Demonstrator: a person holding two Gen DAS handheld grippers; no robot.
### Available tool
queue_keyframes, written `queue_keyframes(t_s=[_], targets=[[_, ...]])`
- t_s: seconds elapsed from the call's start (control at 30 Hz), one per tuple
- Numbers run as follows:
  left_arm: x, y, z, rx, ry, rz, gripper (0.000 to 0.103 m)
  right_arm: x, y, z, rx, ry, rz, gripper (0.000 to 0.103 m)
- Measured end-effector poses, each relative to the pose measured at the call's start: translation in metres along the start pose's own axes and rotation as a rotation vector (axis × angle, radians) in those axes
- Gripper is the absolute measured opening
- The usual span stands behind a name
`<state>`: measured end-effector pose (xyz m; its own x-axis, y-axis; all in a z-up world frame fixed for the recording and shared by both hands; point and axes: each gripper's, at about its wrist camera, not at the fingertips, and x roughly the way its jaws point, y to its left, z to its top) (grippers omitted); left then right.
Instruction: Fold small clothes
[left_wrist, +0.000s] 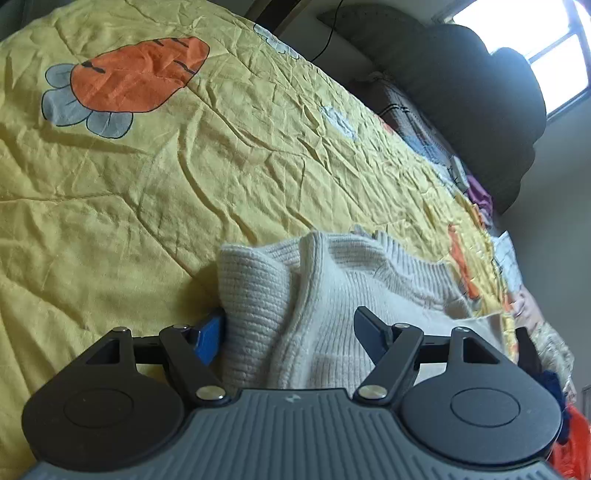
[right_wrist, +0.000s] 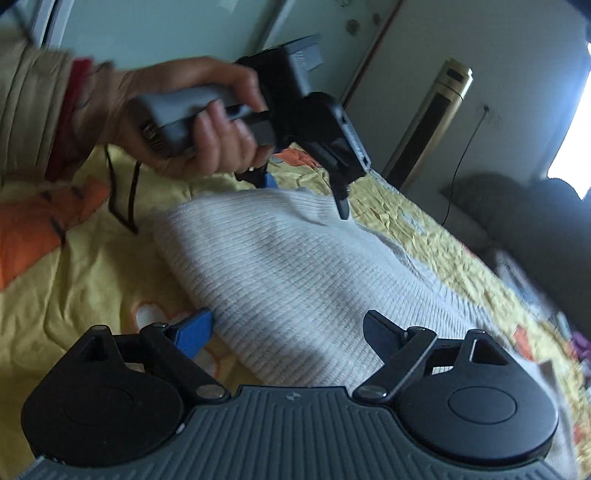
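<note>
Fingers of both grippers, left (left_wrist: 291, 328) and right (right_wrist: 290, 332), stand wide astride the sweater (right_wrist: 280, 266) on the bed (left_wrist: 147, 206); pinch only its edge, then lift evenly

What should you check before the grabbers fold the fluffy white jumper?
1. Cream ribbed knit jumper lies on the yellow carrot-print bedspread: ok.
2. Left gripper jaws apart around bunched knit: ok.
3. Left pads pinching the fabric: cannot tell.
4. Right gripper open above the jumper, holding nothing: ok.
5. Jumper spread flat: not ok, bunched at the left gripper.
6. Black cable clear of the jumper: ok.
</note>
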<state>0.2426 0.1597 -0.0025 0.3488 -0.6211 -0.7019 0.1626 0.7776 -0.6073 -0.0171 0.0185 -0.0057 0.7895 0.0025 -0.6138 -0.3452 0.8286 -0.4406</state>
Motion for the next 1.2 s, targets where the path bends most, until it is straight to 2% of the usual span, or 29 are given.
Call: queue_keyframes(t_s=[0.13,0.17,0.23,0.33,0.4,0.47,0.5,0.6,0.7,0.93,1.2], targets=[[0.000,0.009,0.003,-0.050,-0.017,-0.051,0.072,0.016,0.027,-0.001,-0.117,-0.006,-0.098,0.088],[0.001,0.009,0.003,-0.051,-0.021,-0.046,0.062,0.019,0.030,0.000,-0.135,-0.019,-0.118,0.088],[0.004,0.006,0.004,-0.032,-0.024,-0.008,0.050,0.027,0.037,0.006,-0.169,-0.038,-0.149,0.086],[0.006,0.002,0.005,-0.018,-0.028,0.030,0.035,0.042,0.042,0.016,-0.212,-0.061,-0.172,0.078],[0.004,-0.002,0.005,-0.007,-0.043,0.050,0.029,0.051,0.043,0.020,-0.225,-0.065,-0.159,0.055],[0.000,-0.007,0.003,0.015,-0.068,0.067,0.023,0.056,0.042,0.023,-0.225,-0.056,-0.125,0.043],[-0.002,-0.011,0.003,0.024,-0.079,0.073,0.023,0.057,0.041,0.024,-0.225,-0.060,-0.115,0.033],[-0.009,-0.024,0.001,0.057,-0.113,0.099,0.022,0.054,0.034,0.024,-0.206,-0.086,-0.101,0.021],[-0.018,-0.039,-0.001,0.088,-0.143,0.118,0.022,0.052,0.017,0.028,-0.158,-0.121,-0.082,0.018],[-0.036,-0.075,0.000,0.136,-0.184,0.138,0.022,0.028,-0.026,0.034,0.039,-0.186,-0.020,0.016],[-0.039,-0.121,-0.008,0.214,-0.220,0.236,0.021,0.011,-0.063,0.025,0.164,-0.228,-0.022,0.015]])
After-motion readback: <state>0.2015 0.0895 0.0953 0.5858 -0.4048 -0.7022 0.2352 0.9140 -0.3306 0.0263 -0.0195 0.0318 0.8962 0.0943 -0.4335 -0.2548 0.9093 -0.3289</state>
